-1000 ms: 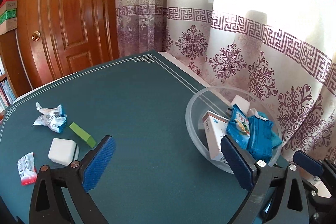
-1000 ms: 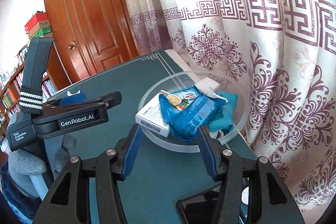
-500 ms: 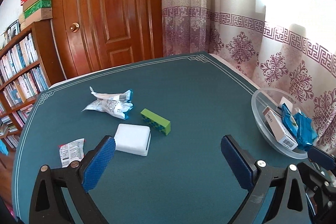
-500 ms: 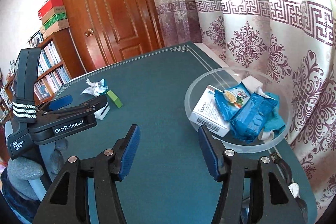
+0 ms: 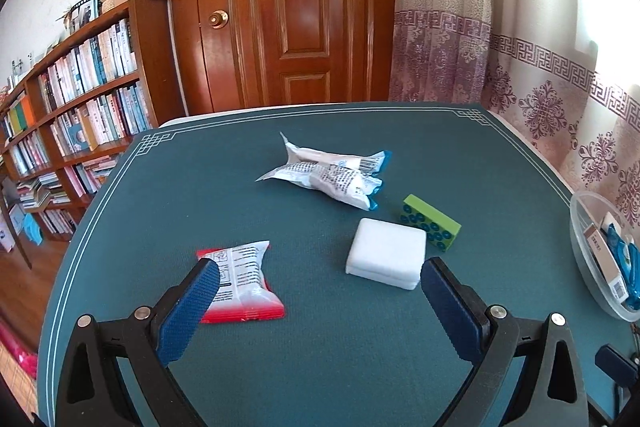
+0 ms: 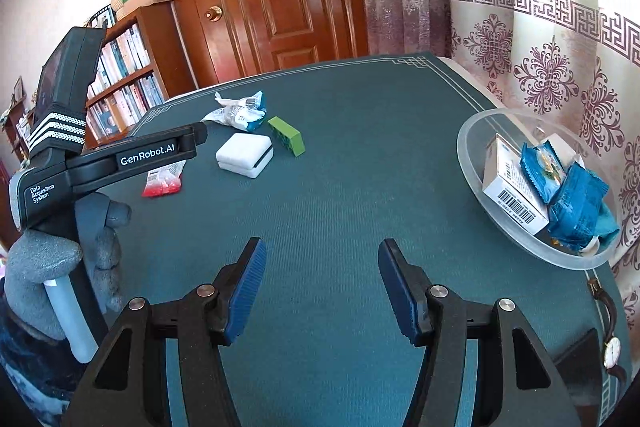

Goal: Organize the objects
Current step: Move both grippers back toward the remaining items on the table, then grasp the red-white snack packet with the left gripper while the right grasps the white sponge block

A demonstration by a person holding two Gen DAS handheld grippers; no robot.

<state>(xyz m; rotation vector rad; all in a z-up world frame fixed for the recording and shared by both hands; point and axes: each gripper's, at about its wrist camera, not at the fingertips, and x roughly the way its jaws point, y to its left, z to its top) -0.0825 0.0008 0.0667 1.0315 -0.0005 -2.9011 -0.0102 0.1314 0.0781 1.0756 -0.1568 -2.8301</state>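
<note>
On the green table cloth lie a red-and-white packet, a white square box, a green block and a crumpled white-and-blue wrapper. My left gripper hovers open just before them. Its left pad is at the packet's near edge and its right pad by the box, with nothing between them. A clear bowl at the right holds a white carton and blue packets. My right gripper stands open over bare cloth, left of the bowl. The left gripper shows there from the side, in a gloved hand.
A wristwatch and a dark flat device lie at the near right table edge. A patterned curtain hangs close behind the bowl. A wooden door and a bookshelf stand beyond the far edge.
Both grippers have swung left, away from the bowl and toward the loose items. The bowl has slid to the right edge of the left wrist view. The right jaws stand slightly wider.
</note>
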